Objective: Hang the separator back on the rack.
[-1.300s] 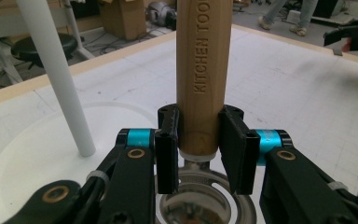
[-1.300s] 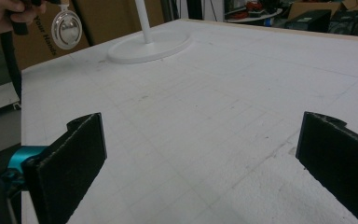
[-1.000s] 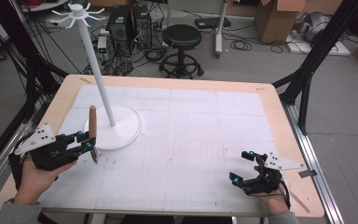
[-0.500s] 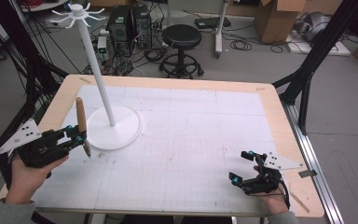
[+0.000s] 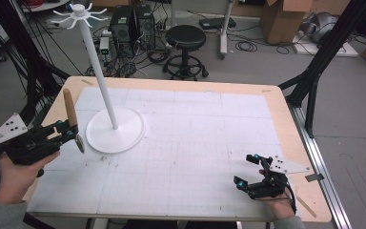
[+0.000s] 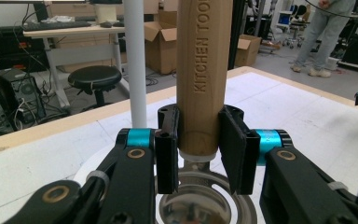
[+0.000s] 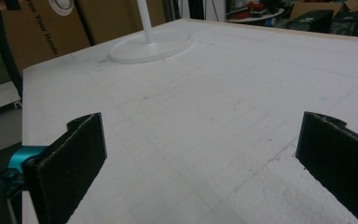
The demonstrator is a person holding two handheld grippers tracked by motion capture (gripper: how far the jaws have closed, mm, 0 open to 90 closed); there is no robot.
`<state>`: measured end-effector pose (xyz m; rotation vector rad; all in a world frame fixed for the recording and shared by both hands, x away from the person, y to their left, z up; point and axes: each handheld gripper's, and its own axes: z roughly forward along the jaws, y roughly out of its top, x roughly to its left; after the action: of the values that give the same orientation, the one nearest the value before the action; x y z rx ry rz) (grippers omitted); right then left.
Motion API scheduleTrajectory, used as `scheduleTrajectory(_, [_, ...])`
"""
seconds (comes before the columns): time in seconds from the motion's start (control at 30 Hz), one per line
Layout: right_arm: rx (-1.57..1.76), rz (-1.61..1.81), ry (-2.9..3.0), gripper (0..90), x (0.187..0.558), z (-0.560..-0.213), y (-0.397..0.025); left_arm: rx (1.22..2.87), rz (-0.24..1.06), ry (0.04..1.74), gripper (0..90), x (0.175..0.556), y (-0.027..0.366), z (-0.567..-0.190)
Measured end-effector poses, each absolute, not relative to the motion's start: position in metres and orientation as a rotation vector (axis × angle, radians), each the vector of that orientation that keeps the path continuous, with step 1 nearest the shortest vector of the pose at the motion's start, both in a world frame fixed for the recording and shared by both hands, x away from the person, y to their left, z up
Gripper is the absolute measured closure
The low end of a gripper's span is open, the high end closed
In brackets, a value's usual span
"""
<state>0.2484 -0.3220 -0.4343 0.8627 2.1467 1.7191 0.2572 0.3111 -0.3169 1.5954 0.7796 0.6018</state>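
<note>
At about 9 o'clock on the surface [image 5: 195, 143], the left gripper [image 5: 71, 135] is seen closed on a kitchen tool [image 5: 70, 110]. The wooden handle [image 6: 200, 74] is clamped between the two jaws just above its lower end, so that it stands nearly upright over the gripper while the metal head [image 6: 200, 205] hangs below, clear of the surface. The tool is probably held this way so that the top of the handle can be brought up to the hooks [image 5: 78, 13] that crown the white stand [image 5: 97, 71]; whether the handle has a hole or loop for hanging cannot be told.

The stand is set just beside the tool, toward 10 o'clock, its round base [image 5: 116, 130] resting flat on the surface and its thin pole rising well above the tool's top. The tool would likely have to be lifted a good way before a hook could be reached.

At about 5 o'clock, well apart from the stand, the right gripper [image 5: 250, 172] is held low near the front edge of the surface. Its jaws are spread wide, and nothing lies between them but bare surface. It is judged to be parked there, out of the left arm's way.
</note>
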Motion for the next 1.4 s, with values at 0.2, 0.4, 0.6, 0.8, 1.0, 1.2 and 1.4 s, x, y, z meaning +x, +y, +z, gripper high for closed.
scheduleTrajectory(0.2, [0.863, 1.719, 2.147, 0.7, 0.248, -0.434, -0.322, 1.585, 0.608, 0.775, 68.5, 0.260, 0.313, -0.306])
scheduleTrajectory(0.4, [0.859, 1.719, 2.147, 0.7, 0.248, -0.434, -0.323, 1.569, 0.614, 0.783, 68.5, 0.264, 0.314, -0.297])
scheduleTrajectory(0.6, [0.866, 1.718, 2.146, 0.7, 0.248, -0.434, -0.323, 1.566, 0.619, 0.789, 68.4, 0.268, 0.314, -0.289])
scheduleTrajectory(0.8, [0.866, 1.723, 2.144, 0.7, 0.248, -0.434, -0.323, 1.568, 0.630, 0.791, 68.5, 0.271, 0.311, -0.281])
scheduleTrajectory(1.0, [0.859, 1.722, 2.143, 0.7, 0.249, -0.434, -0.323, 1.576, 0.631, 0.792, 68.5, 0.275, 0.310, -0.275])
scheduleTrajectory(1.2, [0.863, 1.729, 2.143, 0.7, 0.248, -0.434, -0.323, 1.578, 0.632, 0.789, 68.5, 0.280, 0.312, -0.269])
scheduleTrajectory(1.4, [0.866, 1.732, 2.141, 0.7, 0.249, -0.434, -0.323, 1.584, 0.615, 0.778, 68.5, 0.286, 0.316, -0.265])
